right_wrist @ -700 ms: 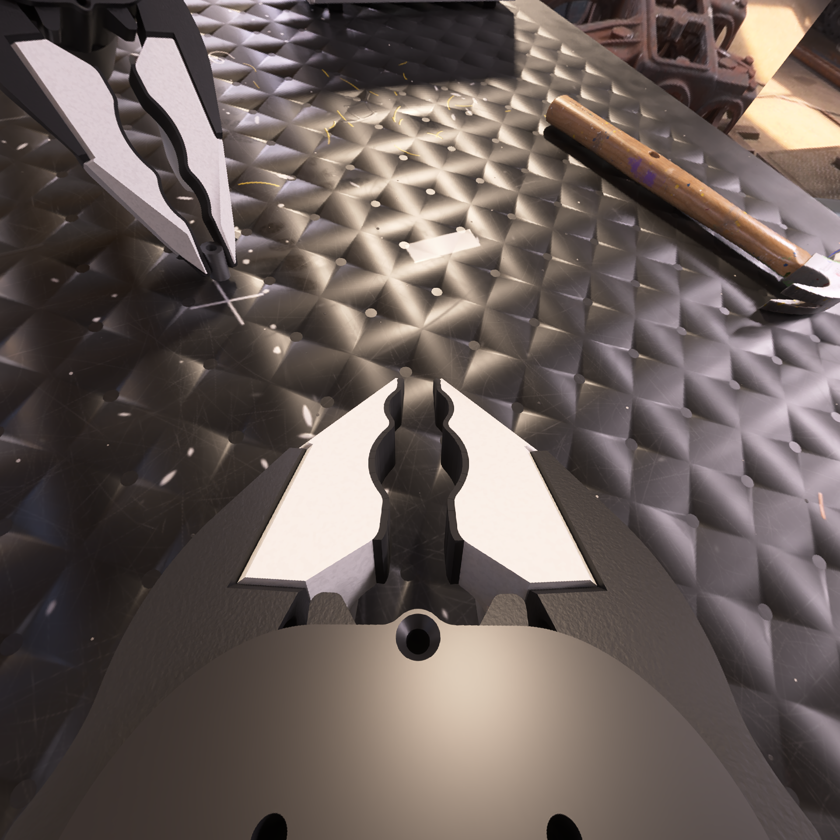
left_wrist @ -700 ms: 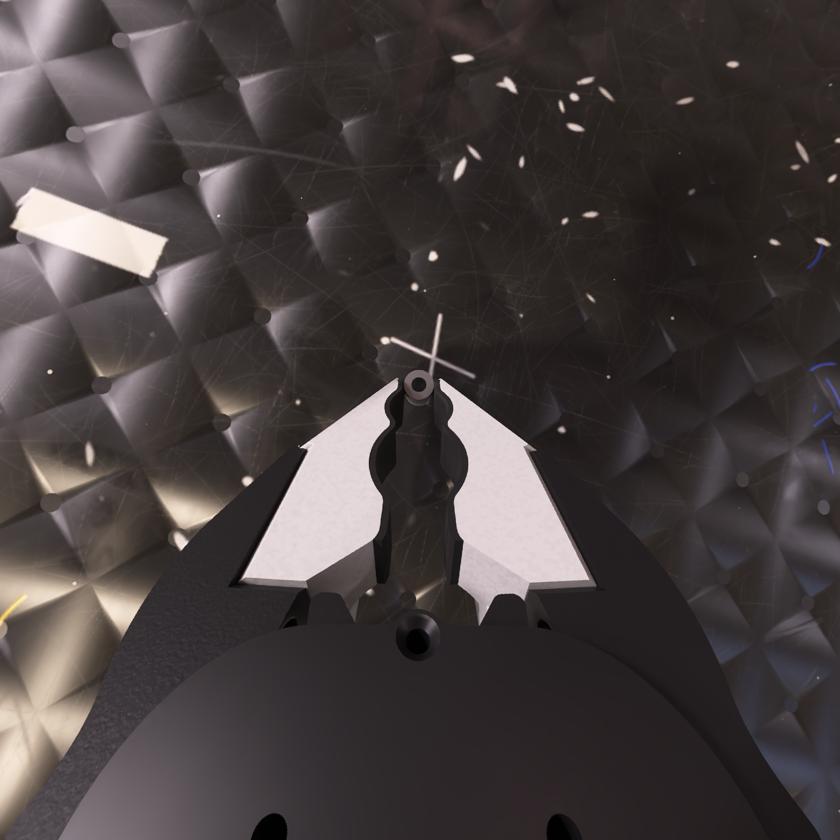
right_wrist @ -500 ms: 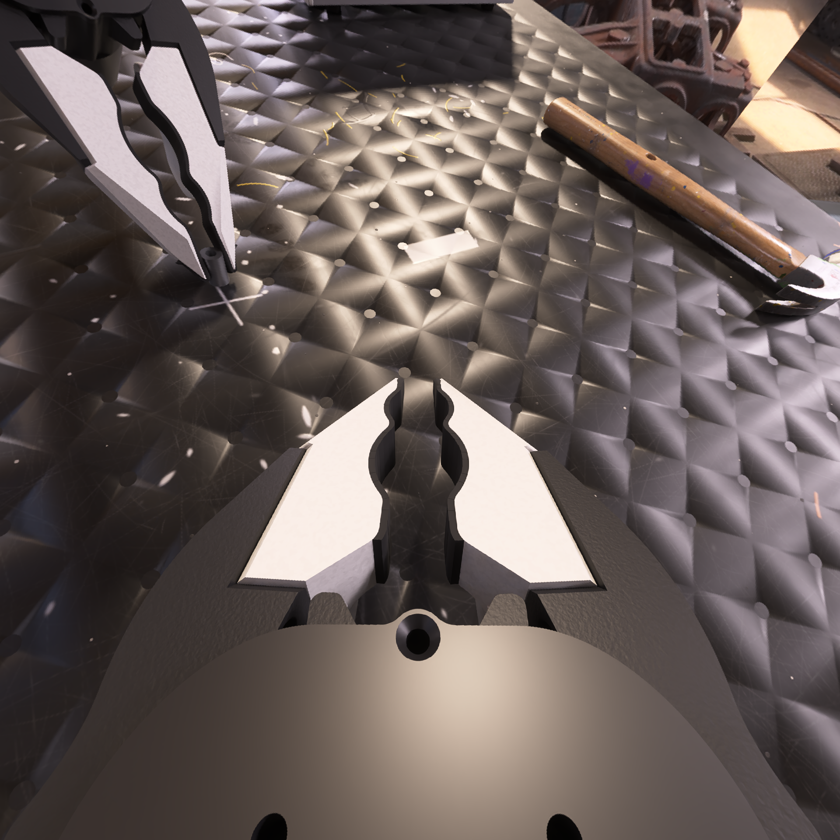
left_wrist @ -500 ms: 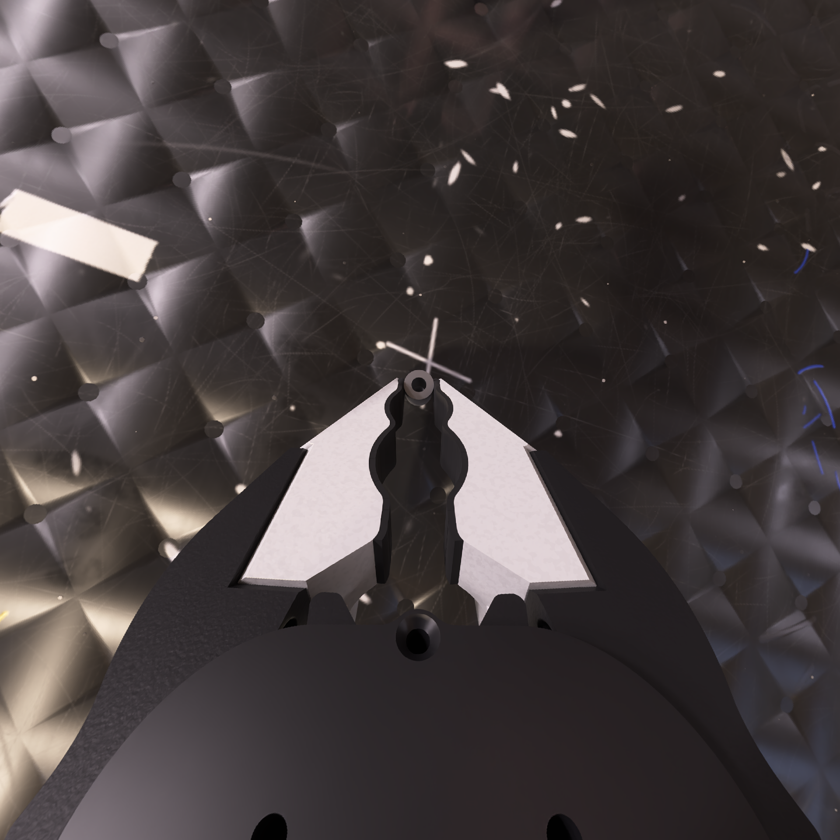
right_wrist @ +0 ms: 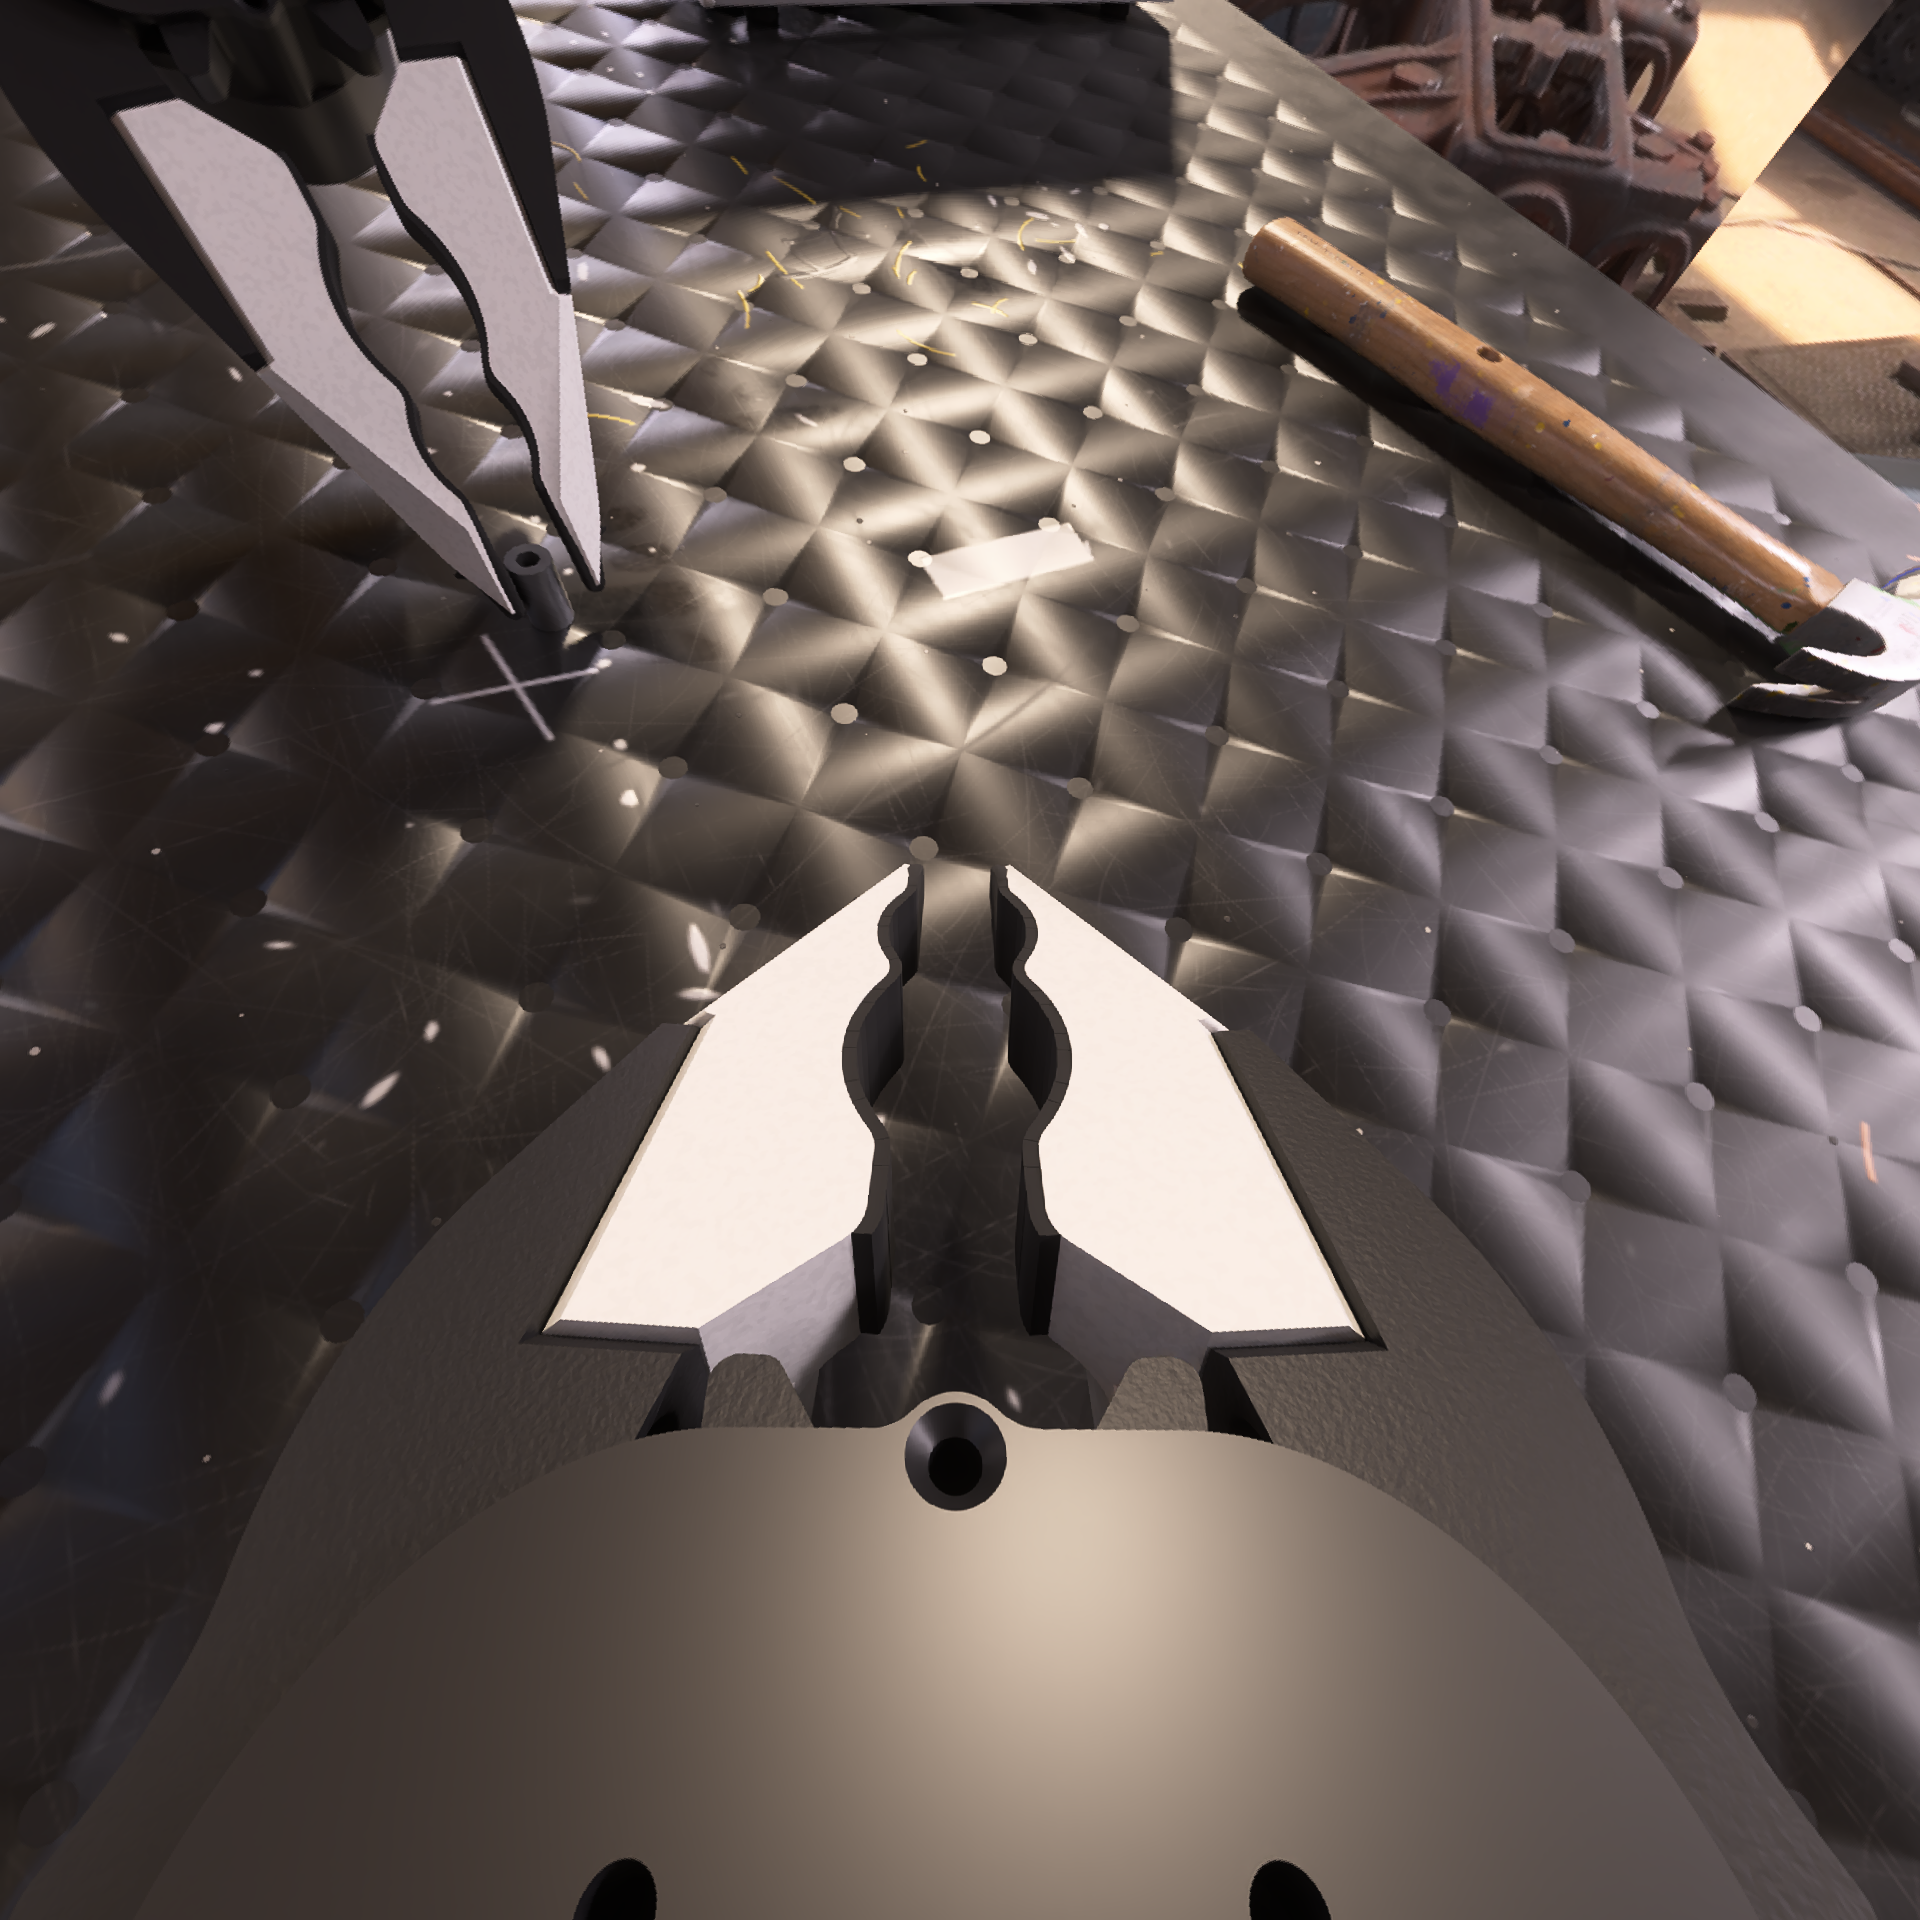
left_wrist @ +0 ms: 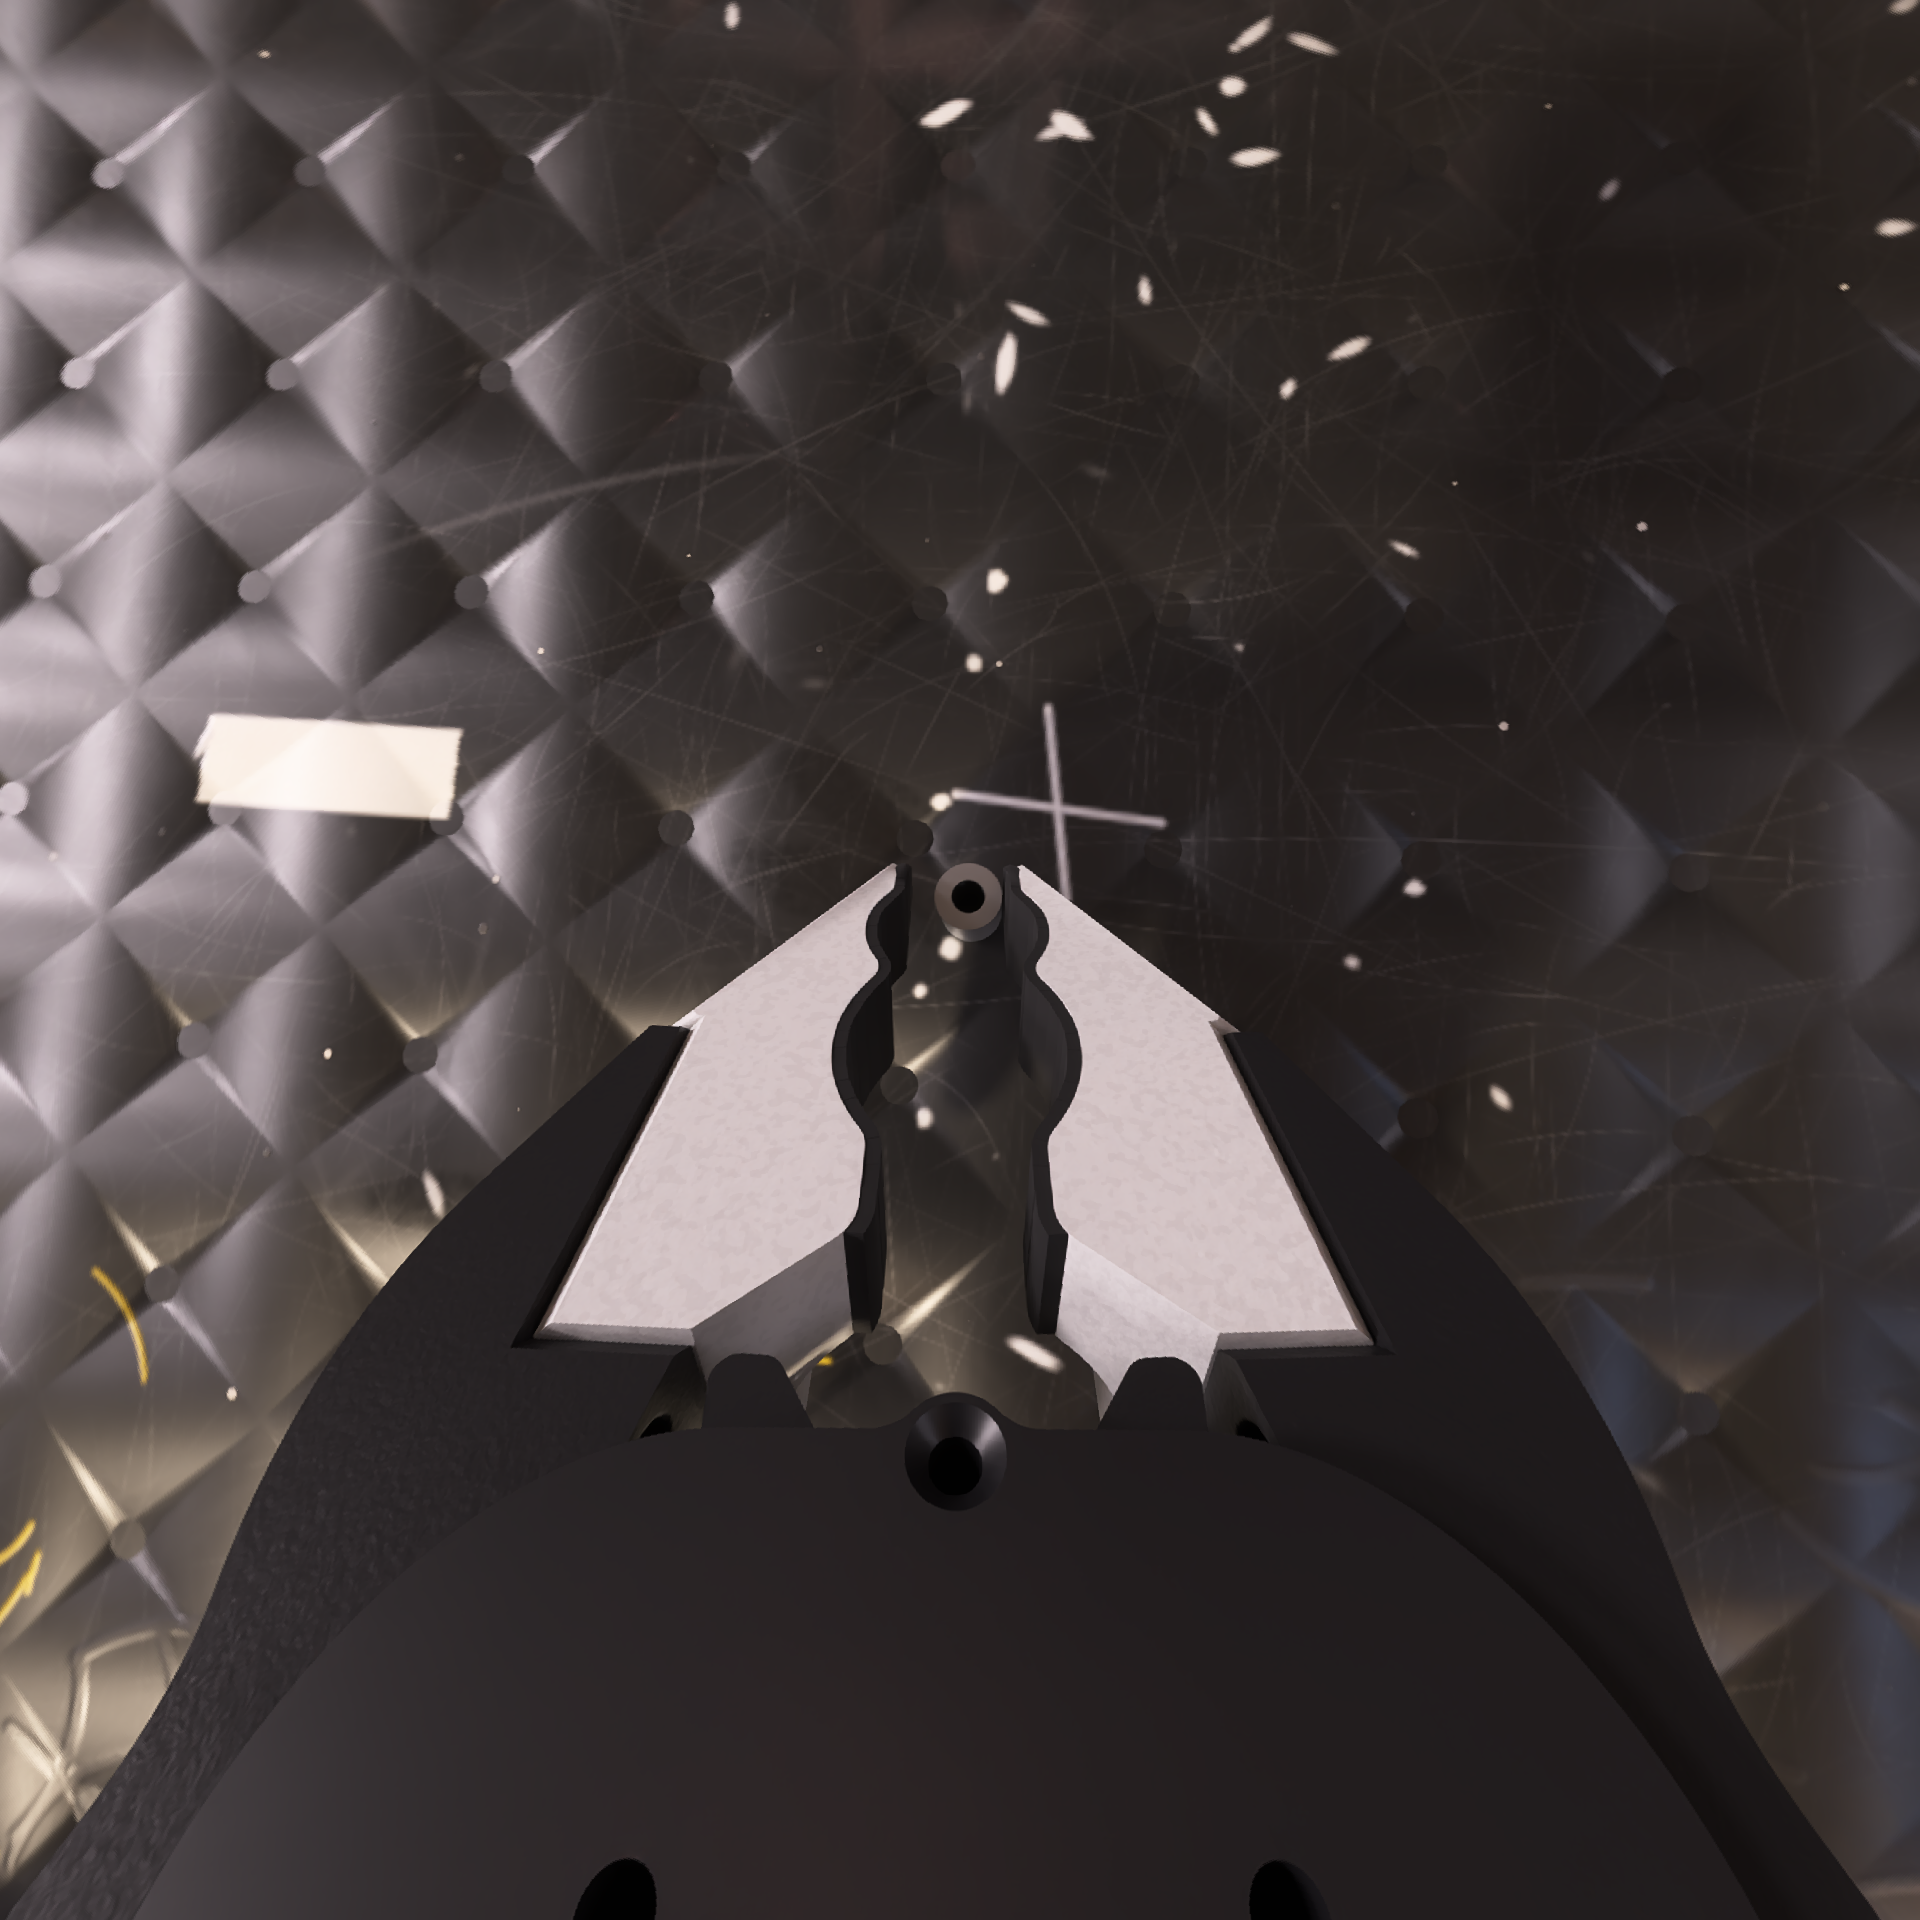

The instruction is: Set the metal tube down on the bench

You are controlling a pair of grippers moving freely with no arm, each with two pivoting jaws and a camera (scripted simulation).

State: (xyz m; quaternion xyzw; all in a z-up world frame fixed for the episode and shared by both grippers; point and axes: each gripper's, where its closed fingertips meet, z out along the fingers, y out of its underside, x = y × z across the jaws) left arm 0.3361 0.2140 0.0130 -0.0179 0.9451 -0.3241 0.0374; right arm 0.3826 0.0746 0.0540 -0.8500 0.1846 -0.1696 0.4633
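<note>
Jaws of the left gripper [left_wrist: 958,881] are standing parted around the short grey metal tube [left_wrist: 968,903], which is upright on the engine-turned steel worktop [right_wrist: 1351,935] (release step); next, lift clear without tipping it.

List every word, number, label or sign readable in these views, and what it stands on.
None can be read.
The pale tape strip is blank.
The thin white cross on the patterned steel bench is a mark, not writing.
The bench's yellow scribbles and the brown wooden hammer handle's purple smears form no characters.
</note>
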